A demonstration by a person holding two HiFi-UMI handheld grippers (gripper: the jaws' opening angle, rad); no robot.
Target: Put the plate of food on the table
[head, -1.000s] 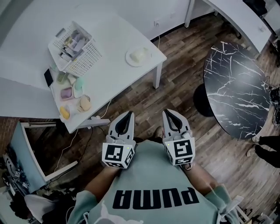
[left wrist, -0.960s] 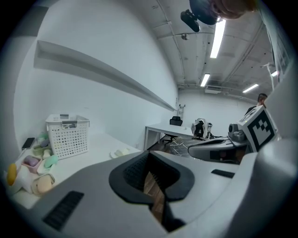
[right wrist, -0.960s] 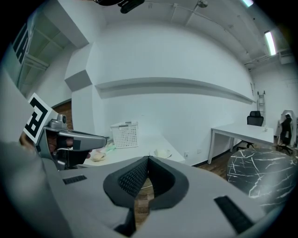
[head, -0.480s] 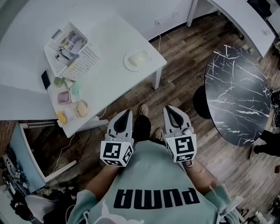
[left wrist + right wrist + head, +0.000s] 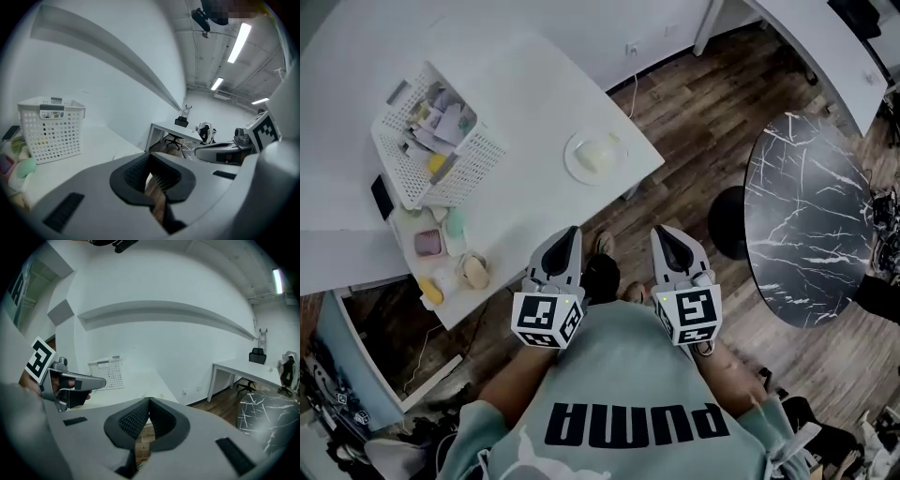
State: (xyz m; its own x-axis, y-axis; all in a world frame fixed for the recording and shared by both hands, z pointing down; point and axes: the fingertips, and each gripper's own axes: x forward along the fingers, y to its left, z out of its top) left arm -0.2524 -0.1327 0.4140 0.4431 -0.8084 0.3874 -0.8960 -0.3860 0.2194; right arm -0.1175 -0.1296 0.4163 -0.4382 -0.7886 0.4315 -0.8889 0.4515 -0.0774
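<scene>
A white plate (image 5: 594,156) holding pale food sits near the right corner of the white table (image 5: 525,103) in the head view. Both grippers hover side by side over the wooden floor, just short of the table's near edge and apart from the plate. My left gripper (image 5: 571,234) is shut with nothing between its jaws; its tips (image 5: 150,158) meet. My right gripper (image 5: 662,233) is shut and empty as well, its tips (image 5: 149,402) touching. In both gripper views the jaws hide the plate.
A white perforated basket (image 5: 431,136) full of small items stands on the table's left part, with several pastel food pieces (image 5: 442,251) along the near left edge. A round black marble table (image 5: 811,211) stands to the right. A white desk (image 5: 243,369) lies farther back.
The white table has drawn closer and lower in the head view, so the grippers now sit nearer its edge. Both grippers stay shut and empty.
</scene>
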